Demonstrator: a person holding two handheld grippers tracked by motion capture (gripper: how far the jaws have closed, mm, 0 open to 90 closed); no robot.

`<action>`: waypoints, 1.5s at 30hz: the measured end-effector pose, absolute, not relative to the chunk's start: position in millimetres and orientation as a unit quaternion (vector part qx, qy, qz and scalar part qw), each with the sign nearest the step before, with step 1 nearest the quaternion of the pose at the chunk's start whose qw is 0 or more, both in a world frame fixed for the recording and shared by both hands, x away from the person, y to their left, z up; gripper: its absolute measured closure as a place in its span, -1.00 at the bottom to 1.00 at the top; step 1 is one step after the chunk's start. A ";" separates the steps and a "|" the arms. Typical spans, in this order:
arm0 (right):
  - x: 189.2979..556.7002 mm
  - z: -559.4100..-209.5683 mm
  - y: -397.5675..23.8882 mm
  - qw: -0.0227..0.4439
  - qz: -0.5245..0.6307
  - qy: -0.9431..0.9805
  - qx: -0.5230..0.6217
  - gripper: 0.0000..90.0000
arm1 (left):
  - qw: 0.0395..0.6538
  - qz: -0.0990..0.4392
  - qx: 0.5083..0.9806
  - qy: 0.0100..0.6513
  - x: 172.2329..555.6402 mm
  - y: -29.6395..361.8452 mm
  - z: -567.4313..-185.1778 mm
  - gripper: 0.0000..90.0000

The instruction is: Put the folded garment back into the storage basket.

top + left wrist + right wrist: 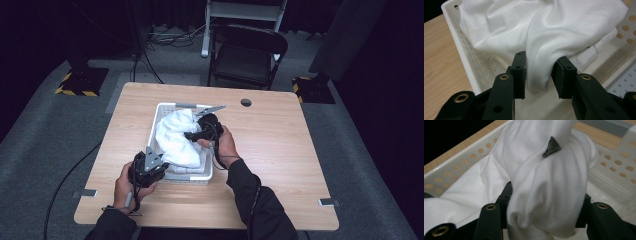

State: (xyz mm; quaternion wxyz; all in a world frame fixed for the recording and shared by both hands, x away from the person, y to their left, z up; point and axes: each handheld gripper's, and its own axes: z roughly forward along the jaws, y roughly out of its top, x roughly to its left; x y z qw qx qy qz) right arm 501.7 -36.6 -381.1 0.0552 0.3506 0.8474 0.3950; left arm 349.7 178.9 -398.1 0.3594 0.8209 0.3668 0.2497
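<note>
A white cloth (177, 137) lies heaped in a white perforated basket (162, 107) at the middle of the wooden table. My left gripper (165, 161) reaches in over the basket's near left corner. In the left gripper view a hanging fold of the cloth (537, 62) sits between the jaws of my left gripper (539, 72) and touches both pads. My right gripper (189, 135) comes in from the right over the heap. A thick bunch of the cloth (544, 195) fills the space between the jaws of my right gripper (546, 202) and hides the pads. A small dark tag (551, 146) shows on the cloth.
The basket's holed walls (614, 167) stand close around both grippers. Bare tabletop (280, 145) stretches to the right of the basket, with a round hole (245, 102) near the far edge. A black folding chair (247, 55) stands beyond the table.
</note>
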 end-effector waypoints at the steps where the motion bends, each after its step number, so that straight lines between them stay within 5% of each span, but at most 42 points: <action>1: 501.7 -381.1 -36.6 0.055 0.395 0.847 0.351 0.10 | 0.359 0.250 0.821 0.367 349.7 178.9 -398.1 0.43; 16: 500.7 -378.4 -35.3 0.065 0.378 0.851 0.358 -0.30 | 0.408 0.199 0.821 0.348 342.7 182.5 -384.0 0.15; 30: 494.5 -375.6 -32.1 0.105 0.353 0.865 0.341 -0.78 | 0.437 0.181 0.816 0.331 331.9 165.8 -379.5 -0.52; 37: 493.1 -375.0 -31.2 0.133 0.342 0.875 0.317 -0.88 | 0.439 0.181 0.818 0.323 326.3 154.6 -380.6 -0.82; 45: 487.5 -372.4 -33.4 0.163 0.348 0.879 0.282 -0.90 | 0.452 0.169 0.822 0.302 316.4 141.8 -378.8 -0.95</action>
